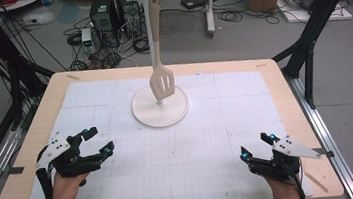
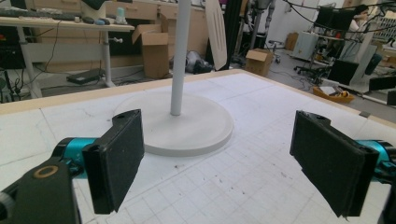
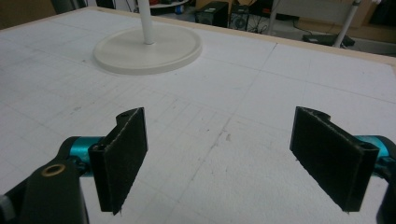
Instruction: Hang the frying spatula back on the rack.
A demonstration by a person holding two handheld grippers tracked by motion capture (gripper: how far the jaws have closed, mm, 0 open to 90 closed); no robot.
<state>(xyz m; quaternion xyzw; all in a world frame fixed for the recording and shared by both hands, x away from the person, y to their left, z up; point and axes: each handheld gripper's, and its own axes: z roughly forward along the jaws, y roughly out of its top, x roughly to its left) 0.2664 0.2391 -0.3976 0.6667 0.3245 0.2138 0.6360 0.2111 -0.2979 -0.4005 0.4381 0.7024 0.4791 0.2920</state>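
1. Spatula (image 1: pixel 158 56) hangs from rack (image 1: pixel 161 112) top; long axis vertical, slotted blade down, just above round base.
2. It hangs well ahead of both jaw pairs, between them.
3. Left gripper (image 1: pixel 97 140): jaws wide apart, empty.
4. Right gripper (image 1: pixel 256 145): jaws wide apart, empty.
5. Bare gridded worktop (image 1: pixel 181 154) between jaws and rack.

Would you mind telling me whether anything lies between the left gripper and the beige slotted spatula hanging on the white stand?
Nothing visible does: only bare white gridded mat separates the left gripper from the beige slotted spatula on its white stand.
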